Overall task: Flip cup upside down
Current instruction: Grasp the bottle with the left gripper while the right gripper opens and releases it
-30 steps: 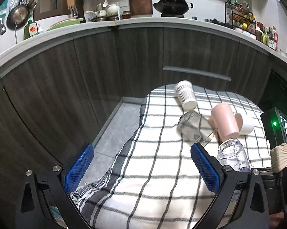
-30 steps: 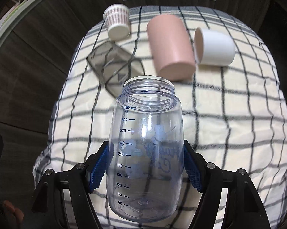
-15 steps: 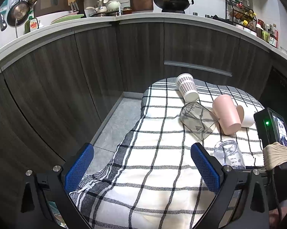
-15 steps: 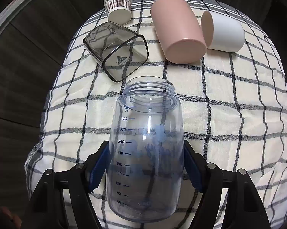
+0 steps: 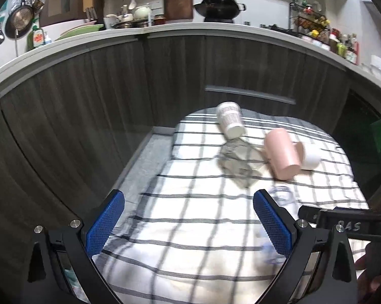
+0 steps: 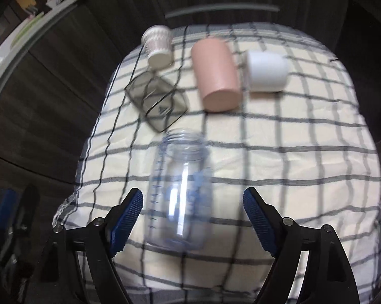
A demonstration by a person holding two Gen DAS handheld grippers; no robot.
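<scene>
A clear plastic measuring bottle (image 6: pixel 180 190) with blue markings is on the checked cloth (image 6: pixel 304 157), mouth pointing away, blurred. My right gripper (image 6: pixel 193 212) is open, its blue pads either side of the bottle and apart from it. In the left wrist view the bottle (image 5: pixel 283 197) shows faintly behind the right finger. My left gripper (image 5: pixel 188 217) is open and empty over the cloth (image 5: pixel 190 217). A pink cup (image 6: pixel 215 73), a white cup (image 6: pixel 266 71), a patterned paper cup (image 6: pixel 158 45) and a smoky square cup (image 6: pixel 157 103) lie on their sides further back.
Dark cabinet fronts (image 5: pixel 89 106) curve around the far side and left of the table. The grey floor (image 5: pixel 144 159) shows past the cloth's left edge. The right gripper's body (image 5: pixel 342 220) reaches in at the right of the left wrist view.
My right gripper has opened and let go of the clear bottle, which now lies on the cloth. Both cameras have shifted and the picture is blurred.
</scene>
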